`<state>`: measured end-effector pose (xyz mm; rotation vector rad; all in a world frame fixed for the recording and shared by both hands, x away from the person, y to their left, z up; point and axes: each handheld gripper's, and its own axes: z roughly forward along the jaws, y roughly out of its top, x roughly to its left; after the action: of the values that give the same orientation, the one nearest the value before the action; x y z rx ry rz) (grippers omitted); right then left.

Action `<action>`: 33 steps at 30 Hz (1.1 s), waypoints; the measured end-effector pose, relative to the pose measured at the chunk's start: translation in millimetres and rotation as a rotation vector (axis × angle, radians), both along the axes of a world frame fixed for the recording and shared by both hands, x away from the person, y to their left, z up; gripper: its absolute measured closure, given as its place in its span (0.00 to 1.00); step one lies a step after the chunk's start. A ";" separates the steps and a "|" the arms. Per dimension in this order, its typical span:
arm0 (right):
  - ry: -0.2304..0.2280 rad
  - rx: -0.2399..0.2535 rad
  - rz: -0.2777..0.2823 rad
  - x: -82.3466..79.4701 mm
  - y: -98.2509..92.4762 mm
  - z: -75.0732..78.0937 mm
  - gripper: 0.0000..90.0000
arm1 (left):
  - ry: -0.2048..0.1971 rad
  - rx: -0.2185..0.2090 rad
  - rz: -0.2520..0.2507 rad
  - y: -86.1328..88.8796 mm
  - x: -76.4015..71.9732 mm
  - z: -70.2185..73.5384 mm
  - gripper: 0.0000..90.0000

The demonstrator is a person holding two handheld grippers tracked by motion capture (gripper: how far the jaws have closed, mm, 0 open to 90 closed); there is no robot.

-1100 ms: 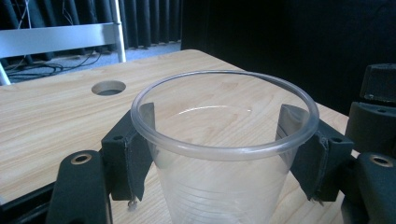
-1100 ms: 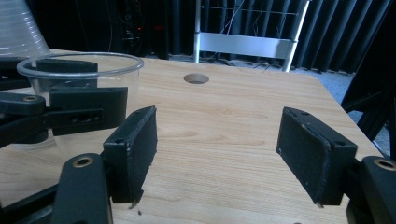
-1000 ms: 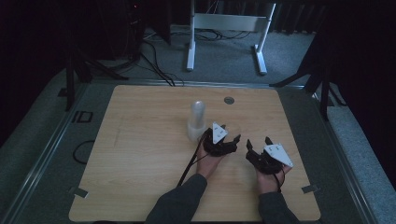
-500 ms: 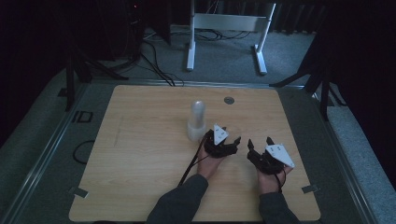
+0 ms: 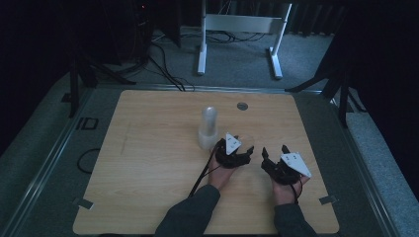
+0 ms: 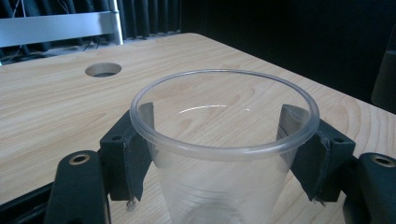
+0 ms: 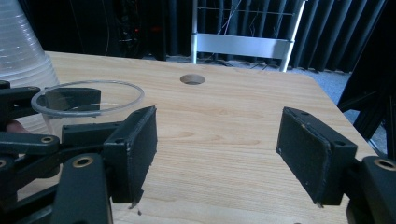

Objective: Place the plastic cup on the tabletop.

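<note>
A clear plastic cup stands upright between the pads of my left gripper, which grip its wall just under the rim. The jaws have just been opening a little, with the cup still between them. In the high view the left gripper sits right of a tall stack of clear cups. My right gripper rests beside it, to the right. The right gripper is open with bare tabletop between its pads. The held cup and the stack lie to its left.
The wooden table has a round hole near its far edge. Beyond the table stand a white frame and cables on the floor. A metal rail borders the table at both sides.
</note>
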<state>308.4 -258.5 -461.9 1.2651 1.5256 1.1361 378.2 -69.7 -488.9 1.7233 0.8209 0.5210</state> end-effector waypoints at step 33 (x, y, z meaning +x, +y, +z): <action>0.001 -0.001 -0.002 -0.2 0.0 -0.3 0.32 | 0.059 0.084 -0.040 2.0 -7.7 -3.8 0.17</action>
<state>308.2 -258.5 -462.2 1.2661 1.5253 1.1336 370.5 -67.7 -492.7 1.8356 0.8153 0.4852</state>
